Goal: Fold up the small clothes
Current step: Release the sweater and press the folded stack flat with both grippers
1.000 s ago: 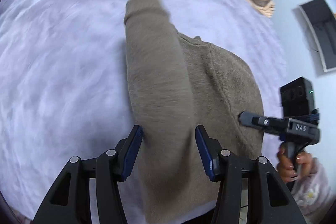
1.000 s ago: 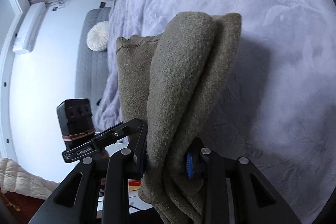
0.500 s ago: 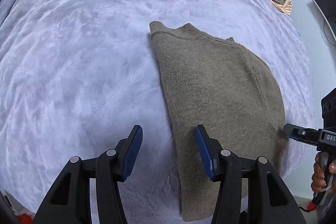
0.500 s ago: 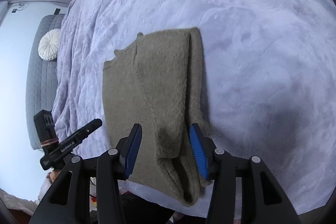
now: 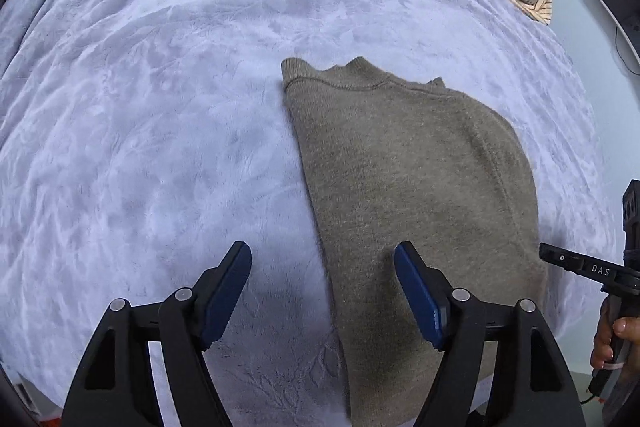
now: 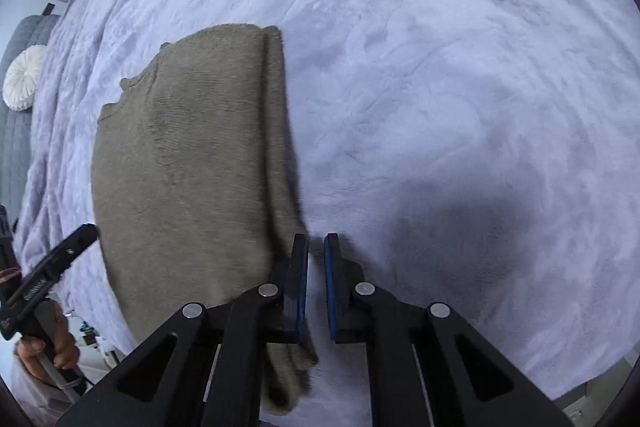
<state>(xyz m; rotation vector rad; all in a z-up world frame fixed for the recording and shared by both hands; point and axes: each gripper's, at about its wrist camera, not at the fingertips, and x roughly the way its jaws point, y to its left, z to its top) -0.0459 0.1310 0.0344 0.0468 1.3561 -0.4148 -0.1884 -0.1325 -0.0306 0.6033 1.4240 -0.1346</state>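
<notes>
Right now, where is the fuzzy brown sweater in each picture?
Left wrist view: the fuzzy olive-brown knit sweater lies right of centre, collar at the top, its lower part between the open left tongs.
Right wrist view: the sweater lies left of centre, its folded edge beside the shut right tongs.
Shared landmark: the pale lavender plush blanket under it.
</notes>
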